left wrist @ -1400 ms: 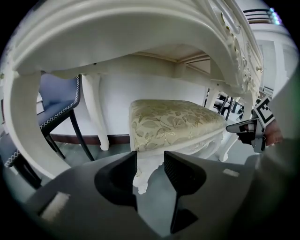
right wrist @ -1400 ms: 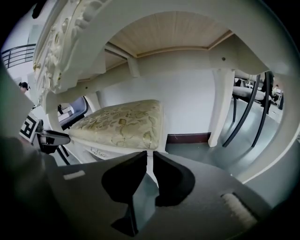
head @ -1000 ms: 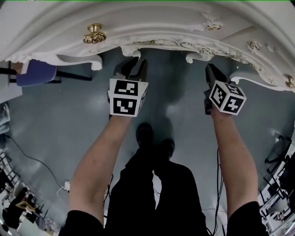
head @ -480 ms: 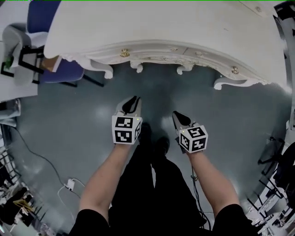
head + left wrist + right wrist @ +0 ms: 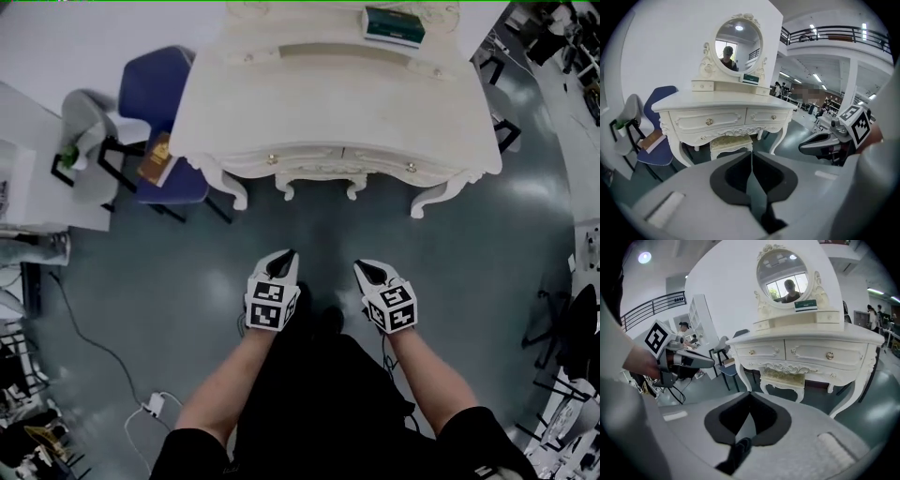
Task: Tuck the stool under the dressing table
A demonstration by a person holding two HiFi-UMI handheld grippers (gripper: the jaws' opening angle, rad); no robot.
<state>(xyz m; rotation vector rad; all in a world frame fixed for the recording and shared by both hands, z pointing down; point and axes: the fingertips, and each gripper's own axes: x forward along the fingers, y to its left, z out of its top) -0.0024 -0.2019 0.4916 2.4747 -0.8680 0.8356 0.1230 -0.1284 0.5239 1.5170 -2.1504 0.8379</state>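
Left gripper (image 5: pixel 284 258): jaws have just been closing and are now lying together; nothing is sitting between them.
Right gripper (image 5: pixel 366 270): jaws are meeting tip to tip and carrying nothing.
Stool (image 5: pixel 731 140): standing in the knee space of the dressing table (image 5: pixel 337 112), with its cushioned seat sitting below the carved apron and between the front legs.
Direction from grippers: the stool is lying straight ahead and lower, well apart from both, and both grippers are pointing towards it across the floor.
Long axis: the seat is running parallel to the table front, crosswise to the line of approach.
Nearer hand: neither is leading. The stool is lying between the two lines of sight, right of centre for the right gripper and left of centre for the left.
Task status (judgement): the tuck is looking complete, since the head view is showing no seat projecting past the table edge.
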